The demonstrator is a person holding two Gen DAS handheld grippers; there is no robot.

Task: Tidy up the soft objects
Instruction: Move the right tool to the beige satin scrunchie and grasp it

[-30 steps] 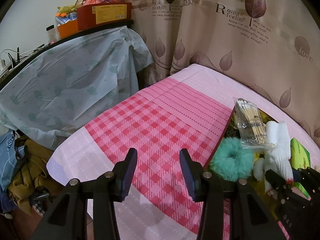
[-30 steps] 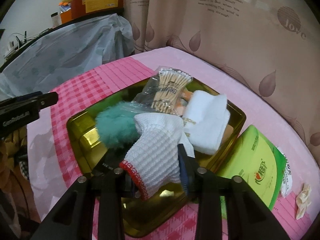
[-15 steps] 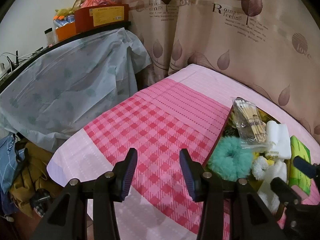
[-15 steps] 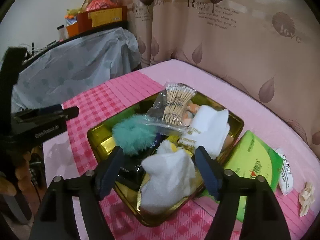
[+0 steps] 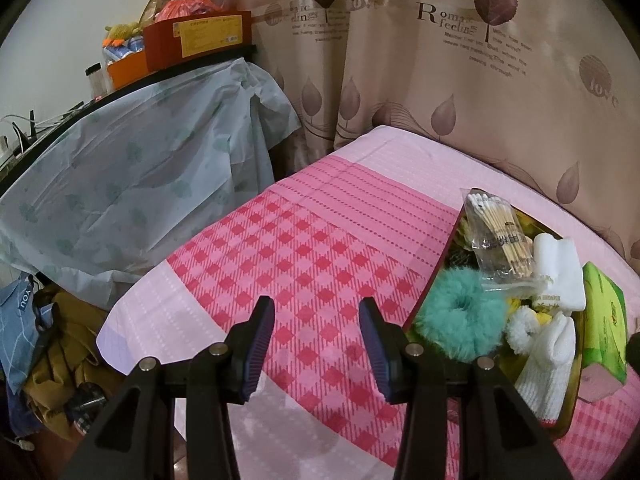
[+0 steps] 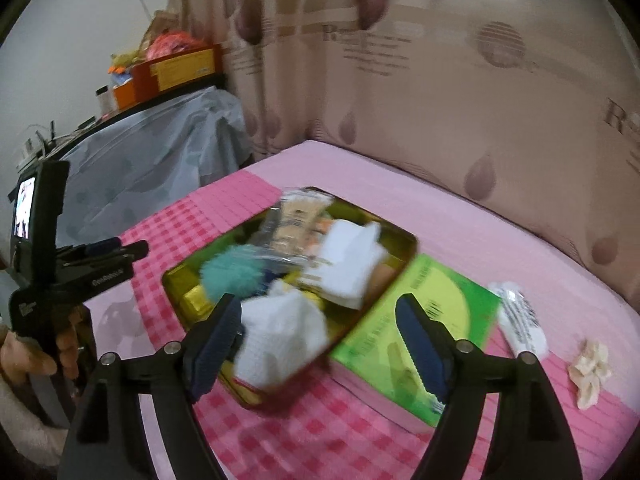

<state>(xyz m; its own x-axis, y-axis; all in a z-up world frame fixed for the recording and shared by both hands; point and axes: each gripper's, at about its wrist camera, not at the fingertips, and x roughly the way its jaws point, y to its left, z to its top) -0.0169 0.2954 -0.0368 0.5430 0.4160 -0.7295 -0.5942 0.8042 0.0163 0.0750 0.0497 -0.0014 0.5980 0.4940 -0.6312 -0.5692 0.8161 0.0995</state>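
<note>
A gold tin tray (image 6: 404,246) on the pink checked bed holds a teal fluffy scrunchie (image 6: 232,272), a cotton swab bag (image 5: 498,236), a folded white cloth (image 6: 346,266) and a white knit glove (image 6: 280,334) at its near edge. My right gripper (image 6: 320,344) is open and empty, above the tray's near edge and the green tissue pack (image 6: 424,320). My left gripper (image 5: 316,348) is open and empty over the bedspread, left of the tray (image 5: 436,280). The glove (image 5: 550,360) also shows in the left wrist view.
A white wrapped packet (image 6: 520,320) and a small cream scrap (image 6: 590,372) lie on the bed right of the tissue pack. A curtain (image 5: 440,60) hangs behind. A covered shelf (image 5: 120,184) with boxes stands left. Clothes (image 5: 48,352) lie on the floor.
My right gripper opened and let go of the white glove into the tray, then pulled back and to the right. The left gripper stayed nearly still.
</note>
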